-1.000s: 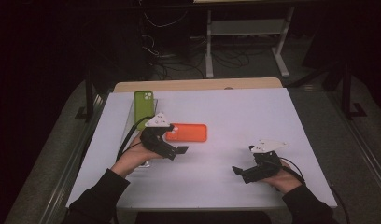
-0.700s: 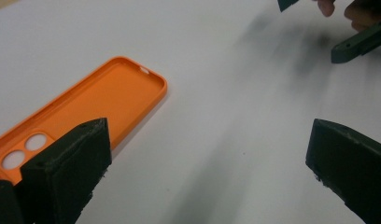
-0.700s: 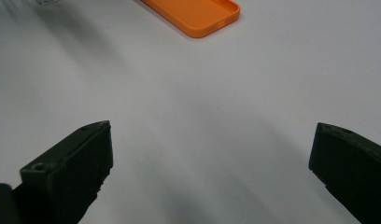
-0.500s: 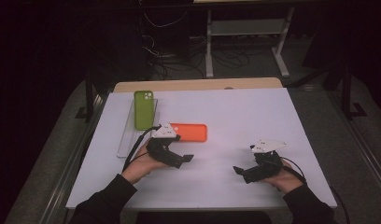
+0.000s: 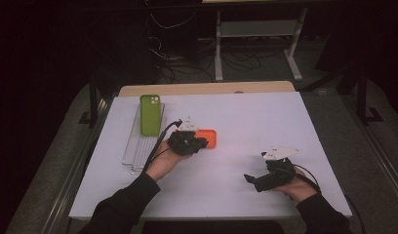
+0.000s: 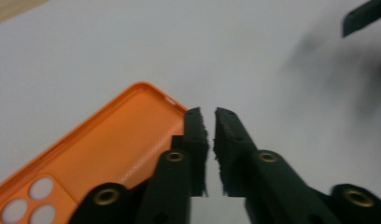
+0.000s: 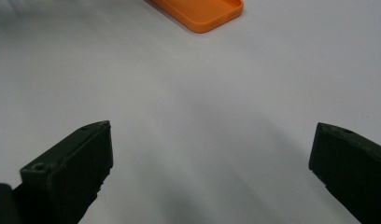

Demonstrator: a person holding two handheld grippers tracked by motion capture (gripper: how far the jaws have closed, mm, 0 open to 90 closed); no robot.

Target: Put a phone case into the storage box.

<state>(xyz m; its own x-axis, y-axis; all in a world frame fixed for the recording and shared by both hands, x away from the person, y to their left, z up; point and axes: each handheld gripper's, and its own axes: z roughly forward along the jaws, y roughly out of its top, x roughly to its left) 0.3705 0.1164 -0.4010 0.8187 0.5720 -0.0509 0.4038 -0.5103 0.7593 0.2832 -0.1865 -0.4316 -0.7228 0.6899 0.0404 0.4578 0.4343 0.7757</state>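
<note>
a dim lab: white worktable (image 5: pixel 246 117), tangled cables (image 5: pixel 187 63) and metal stand (image 5: pixel 258 34) behind.

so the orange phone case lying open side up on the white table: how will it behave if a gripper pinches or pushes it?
The orange phone case is an empty thin-walled shell, so it is probably light and would likely slide on the smooth white table if pushed. Its thin raised rim looks soft, so a pinch there may flex it. It lies flat and low, so it is unlikely to roll or tip.
</note>
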